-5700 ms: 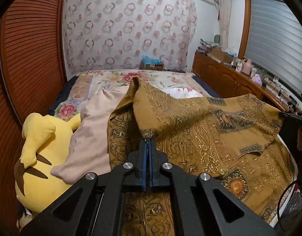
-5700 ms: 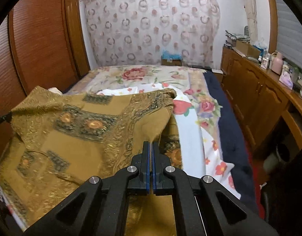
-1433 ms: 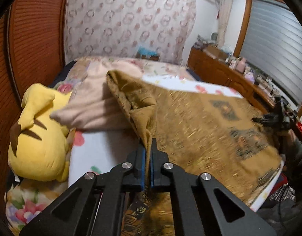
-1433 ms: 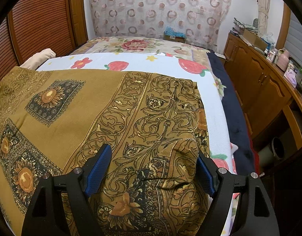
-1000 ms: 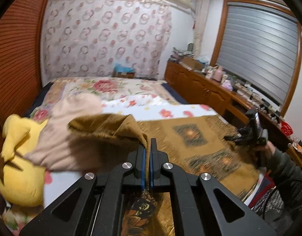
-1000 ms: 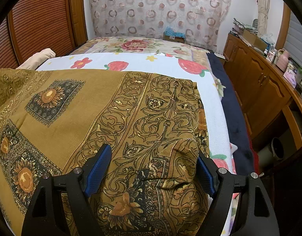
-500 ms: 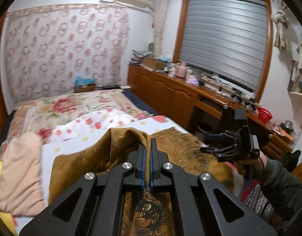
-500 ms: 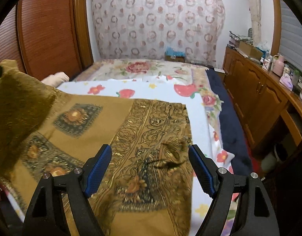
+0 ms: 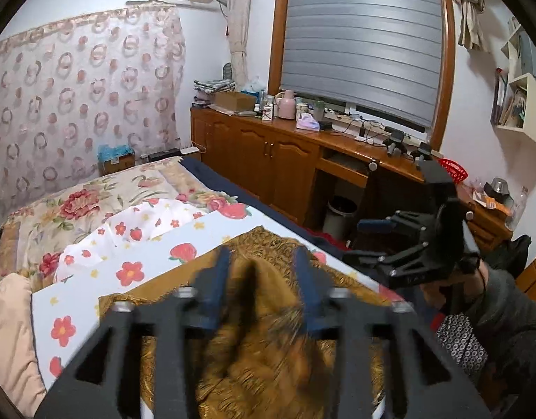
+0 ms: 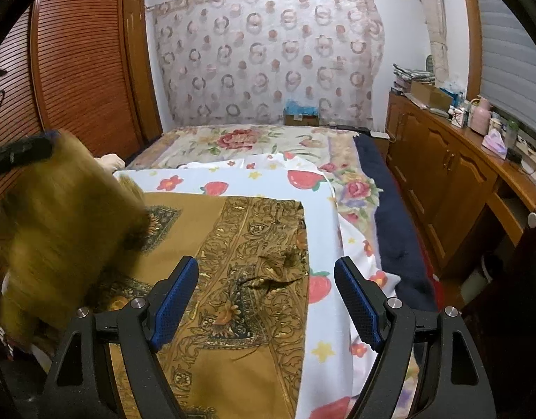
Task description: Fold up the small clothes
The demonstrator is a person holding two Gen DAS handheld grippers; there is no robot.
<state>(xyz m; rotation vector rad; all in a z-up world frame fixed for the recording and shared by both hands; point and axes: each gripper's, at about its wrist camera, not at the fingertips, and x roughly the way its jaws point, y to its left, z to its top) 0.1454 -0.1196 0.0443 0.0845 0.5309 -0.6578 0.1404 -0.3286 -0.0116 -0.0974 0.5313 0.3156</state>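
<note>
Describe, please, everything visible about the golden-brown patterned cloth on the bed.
The golden-brown patterned cloth looks like thin woven fabric with dark scrollwork borders and flower medallions. Most of it lies flat on the white strawberry-print sheet, with a small wrinkle near its right edge. Its left part is raised and blurred, draping over the rest. The left gripper has just been opening, with a fold of cloth between its fingers. The open right gripper hovers above it.
</note>
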